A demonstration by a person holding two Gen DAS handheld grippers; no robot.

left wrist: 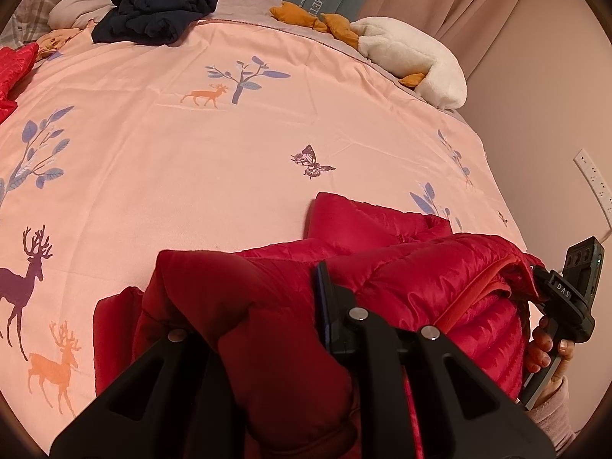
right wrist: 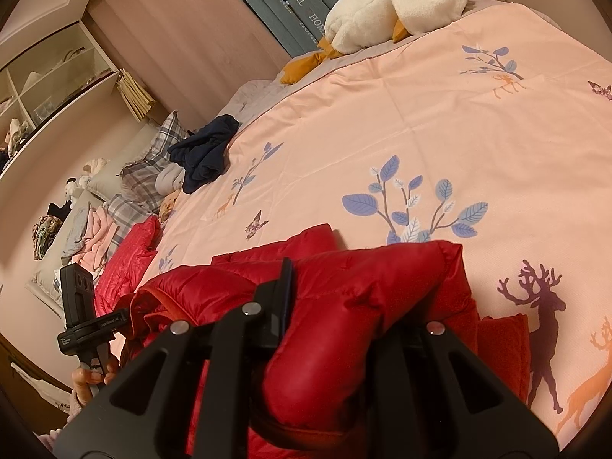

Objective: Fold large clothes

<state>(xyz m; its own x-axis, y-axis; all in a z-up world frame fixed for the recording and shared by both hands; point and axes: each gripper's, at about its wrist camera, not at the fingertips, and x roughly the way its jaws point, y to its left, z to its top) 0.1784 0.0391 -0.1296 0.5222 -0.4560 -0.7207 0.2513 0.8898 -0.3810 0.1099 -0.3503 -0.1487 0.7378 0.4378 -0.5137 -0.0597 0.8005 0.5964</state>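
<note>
A red quilted puffer jacket [left wrist: 401,271] lies bunched at the near edge of the bed; it also shows in the right wrist view [right wrist: 344,287]. My left gripper [left wrist: 252,306] is shut on a thick fold of the jacket, which drapes over and hides one finger. My right gripper [right wrist: 355,306] is shut on another fold of the jacket, one finger buried under the fabric. The right gripper's body [left wrist: 570,294] shows at the jacket's right end in the left wrist view. The left gripper's body [right wrist: 88,321] shows at the left in the right wrist view.
The bed has a pink cover [left wrist: 229,160] printed with deer and trees. A dark navy garment [left wrist: 157,7] lies at the far side, a white plush goose [left wrist: 413,53] at the far right corner. Another red garment [right wrist: 130,260] lies at the left edge. Pillows [right wrist: 145,176] and shelves [right wrist: 49,76] stand beyond.
</note>
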